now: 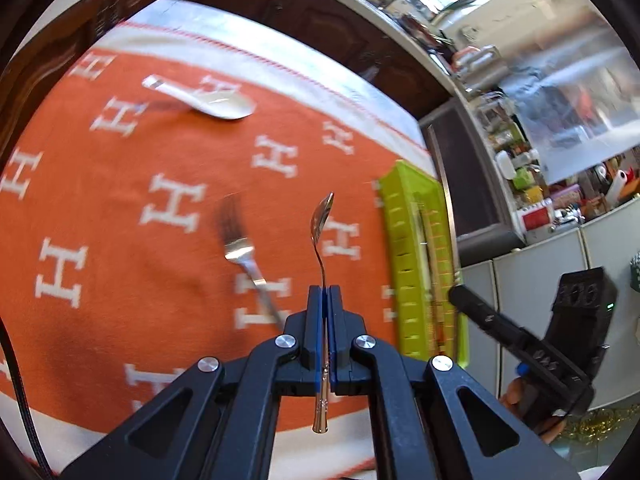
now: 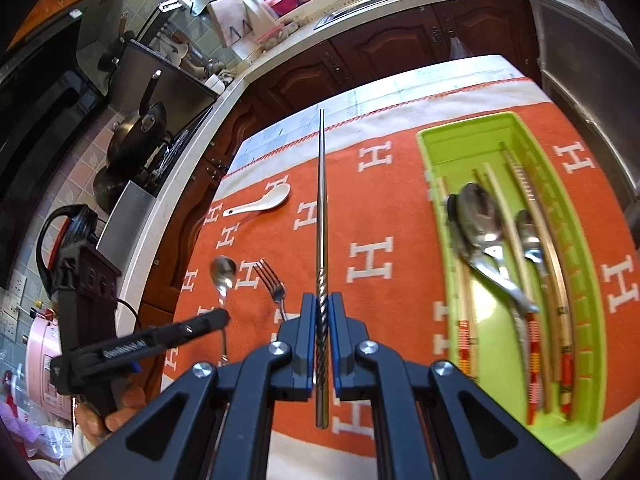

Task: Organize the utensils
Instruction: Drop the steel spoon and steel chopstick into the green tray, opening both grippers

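Here the left gripper (image 1: pixel 325 292) pinches a slim metal spoon (image 1: pixel 322 220) by its handle, lifted clear of the orange cloth (image 1: pixel 120 280). The right gripper (image 2: pixel 322 300) clamps a twisted steel chopstick (image 2: pixel 322 200), which points out over the table. A fork (image 1: pixel 240 248) lies just beside the raised spoon, and a white ceramic spoon (image 1: pixel 216 100) rests farther off. The green tray (image 2: pixel 500 128) to the right already holds spoons and chopsticks. Dark wooden cabinets (image 2: pixel 380 48) and a cluttered kitchen counter lie beyond.
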### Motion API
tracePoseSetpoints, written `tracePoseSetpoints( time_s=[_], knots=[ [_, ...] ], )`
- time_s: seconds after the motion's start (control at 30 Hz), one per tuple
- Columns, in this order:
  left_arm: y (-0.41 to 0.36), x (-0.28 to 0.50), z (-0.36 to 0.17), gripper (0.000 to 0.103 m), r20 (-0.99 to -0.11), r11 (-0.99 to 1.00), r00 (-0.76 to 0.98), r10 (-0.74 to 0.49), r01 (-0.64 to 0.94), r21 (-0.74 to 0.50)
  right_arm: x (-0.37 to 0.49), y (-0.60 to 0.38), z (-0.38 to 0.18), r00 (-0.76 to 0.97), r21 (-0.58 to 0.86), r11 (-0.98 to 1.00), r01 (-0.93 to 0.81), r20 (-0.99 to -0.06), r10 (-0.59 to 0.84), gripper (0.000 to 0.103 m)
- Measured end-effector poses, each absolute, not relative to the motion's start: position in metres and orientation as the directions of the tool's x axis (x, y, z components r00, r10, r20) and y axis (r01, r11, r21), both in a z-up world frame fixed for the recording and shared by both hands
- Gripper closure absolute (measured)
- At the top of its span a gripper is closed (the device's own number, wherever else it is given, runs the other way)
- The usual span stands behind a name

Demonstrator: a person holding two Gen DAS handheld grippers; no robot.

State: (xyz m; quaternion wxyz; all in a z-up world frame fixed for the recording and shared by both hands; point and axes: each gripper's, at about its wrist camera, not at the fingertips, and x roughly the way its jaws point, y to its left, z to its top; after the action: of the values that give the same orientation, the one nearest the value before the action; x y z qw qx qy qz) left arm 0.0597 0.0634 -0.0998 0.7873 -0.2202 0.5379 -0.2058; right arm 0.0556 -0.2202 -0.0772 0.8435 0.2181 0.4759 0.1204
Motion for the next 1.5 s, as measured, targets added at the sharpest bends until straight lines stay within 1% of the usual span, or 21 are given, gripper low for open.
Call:
tracePoseSetpoints(
  time_s=[0.17,0.27,0.4,0.53,0.63,0.77,0.9,0.93,0.97,1.0,1.07,1.2,1.27,1.4,1.5],
  knots=[
    [0.005,0.073,-0.076,0.103,-0.766,0.821,0.303,-0.567,0.129,-0.557,0.041,-0.267,-0.070,0.547,0.455,0.887,0.084,-0.765,0.341,0.097],
    [-0.035,0.084,-0.074,0.103,-0.776,0.817,0.256,-0.576,0.159,-0.554,0.034,-0.289,-0.070,0.553,0.411,0.904,0.119,-0.784,0.283,0.097],
    [-0.084,0.094,-0.080,0.103,-0.791,0.819,0.215,-0.572,0.195,-0.539,0.027,-0.311,-0.078,0.528,0.312,0.938,0.153,-0.828,0.190,0.097],
    [-0.122,0.102,-0.097,0.103,-0.822,0.836,0.174,-0.543,0.201,-0.510,0.028,-0.326,-0.091,0.492,0.283,0.944,0.167,-0.854,0.169,0.097],
    [-0.137,0.107,-0.116,0.103,-0.838,0.844,0.130,-0.530,0.172,-0.508,0.030,-0.327,-0.098,0.469,0.256,0.955,0.152,-0.869,0.158,0.097],
    [-0.147,0.107,-0.137,0.103,-0.856,0.857,0.083,-0.510,0.134,-0.498,0.035,-0.331,-0.106,0.447,0.251,0.958,0.139,-0.879,0.165,0.097],
    [-0.153,0.104,-0.147,0.103,-0.875,0.875,0.072,-0.479,0.128,-0.468,0.042,-0.330,-0.115,0.421,0.263,0.956,0.131,-0.888,0.186,0.097],
    [-0.153,0.104,-0.147,0.102,-0.880,0.879,0.070,-0.470,0.127,-0.460,0.043,-0.329,-0.116,0.414,0.263,0.956,0.134,-0.891,0.187,0.097],
    [-0.152,0.103,-0.147,0.098,-0.883,0.881,0.066,-0.465,0.127,-0.455,0.045,-0.329,-0.118,0.405,0.259,0.955,0.143,-0.896,0.183,0.097],
    [-0.151,0.102,-0.147,0.096,-0.883,0.882,0.065,-0.464,0.127,-0.454,0.046,-0.330,-0.119,0.398,0.261,0.953,0.154,-0.899,0.183,0.096],
    [-0.148,0.099,-0.142,0.092,-0.883,0.882,0.074,-0.463,0.136,-0.451,0.045,-0.332,-0.119,0.400,0.273,0.948,0.164,-0.897,0.189,0.096],
    [-0.139,0.090,-0.129,0.091,-0.886,0.883,0.091,-0.455,0.175,-0.436,0.042,-0.331,-0.113,0.418,0.288,0.945,0.154,-0.886,0.201,0.096],
    [-0.136,0.083,-0.120,0.086,-0.894,0.890,0.114,-0.433,0.207,-0.405,0.040,-0.328,-0.110,0.424,0.280,0.948,0.150,-0.885,0.195,0.096],
    [-0.129,0.073,-0.108,0.082,-0.898,0.895,0.142,-0.416,0.238,-0.377,0.037,-0.321,-0.106,0.427,0.283,0.948,0.142,-0.882,0.199,0.096],
    [-0.116,0.065,-0.102,0.082,-0.900,0.899,0.164,-0.404,0.250,-0.358,0.038,-0.313,-0.103,0.424,0.295,0.946,0.132,-0.880,0.215,0.096]
  ],
)
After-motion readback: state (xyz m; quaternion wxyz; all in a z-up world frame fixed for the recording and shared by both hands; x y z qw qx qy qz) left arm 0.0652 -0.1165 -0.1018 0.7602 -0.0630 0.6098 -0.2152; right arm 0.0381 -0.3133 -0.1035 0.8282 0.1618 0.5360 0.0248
